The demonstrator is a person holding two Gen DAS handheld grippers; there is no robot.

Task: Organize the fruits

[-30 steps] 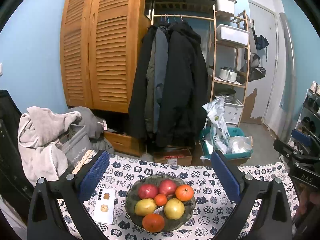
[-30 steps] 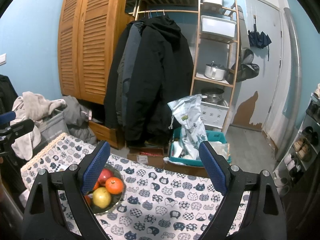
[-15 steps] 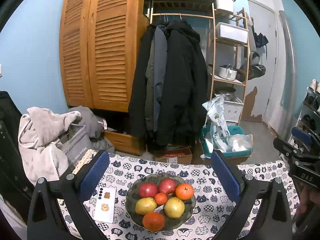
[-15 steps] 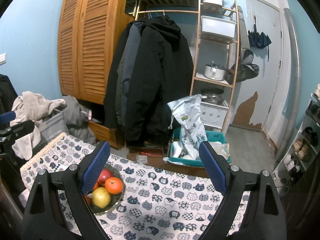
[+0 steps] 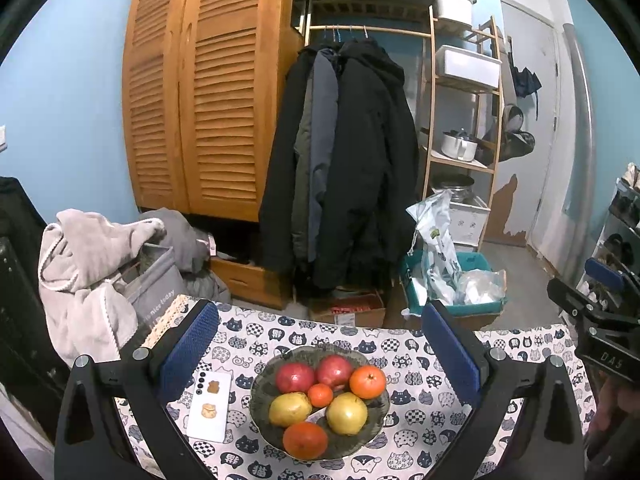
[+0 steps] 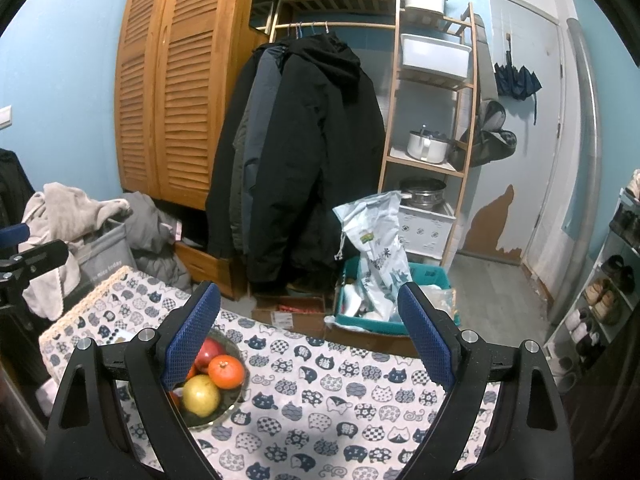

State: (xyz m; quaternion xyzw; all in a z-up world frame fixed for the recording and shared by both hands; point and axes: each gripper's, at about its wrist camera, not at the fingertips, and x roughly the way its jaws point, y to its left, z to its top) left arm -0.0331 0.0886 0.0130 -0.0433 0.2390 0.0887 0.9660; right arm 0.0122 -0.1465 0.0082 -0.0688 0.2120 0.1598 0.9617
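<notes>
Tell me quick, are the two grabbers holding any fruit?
Left gripper: jaws open, holding nothing.
Right gripper: jaws open, holding nothing.

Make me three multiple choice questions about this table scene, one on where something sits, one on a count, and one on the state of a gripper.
1. Where does the white phone lie?
A. Inside the bowl
B. On the cat-print tablecloth, beside the bowl on the side of the left gripper's left finger
C. On the wooden shelf

2. How many fruits are in the dark round bowl?
A. Four
B. Seven
C. Ten

3. What state is the left gripper in?
A. Open, holding nothing
B. Shut on an orange
C. Shut on the phone

Answers:
1. B, the left wrist view shows the phone flat on the cloth next to the bowl.
2. B, two red, two yellow and three orange fruits show.
3. A, its blue fingers stand wide apart above the bowl.
</notes>
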